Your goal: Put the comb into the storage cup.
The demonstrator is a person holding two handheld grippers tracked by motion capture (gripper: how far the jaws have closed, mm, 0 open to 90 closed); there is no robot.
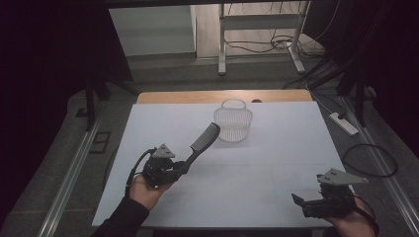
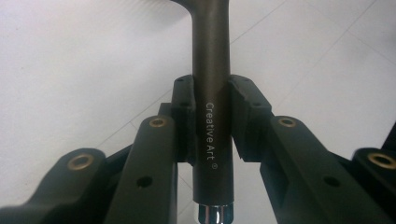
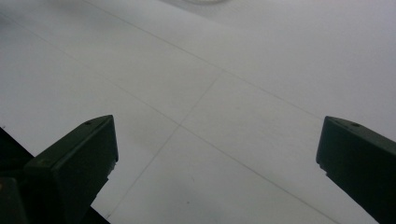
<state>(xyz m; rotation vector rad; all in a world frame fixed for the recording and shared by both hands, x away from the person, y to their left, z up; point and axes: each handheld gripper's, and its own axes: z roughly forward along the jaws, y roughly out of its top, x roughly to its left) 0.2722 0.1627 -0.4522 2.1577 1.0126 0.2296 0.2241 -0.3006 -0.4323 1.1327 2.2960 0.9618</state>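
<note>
Two grippers: logged over white table (image 1: 276, 148).
Left gripper (image 1: 184, 167): clamped on comb (image 1: 203, 139) handle, comb raised toward basket (image 1: 232, 120).
Right gripper (image 1: 298, 200): wide apart, nothing held.

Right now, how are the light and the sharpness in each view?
High view: table lit, surroundings dark, basket a little soft. Left gripper view: hairbrush handle lettering sharp, slight sheen. Right gripper view: even light, both jaw tips dark and a little soft.
</note>
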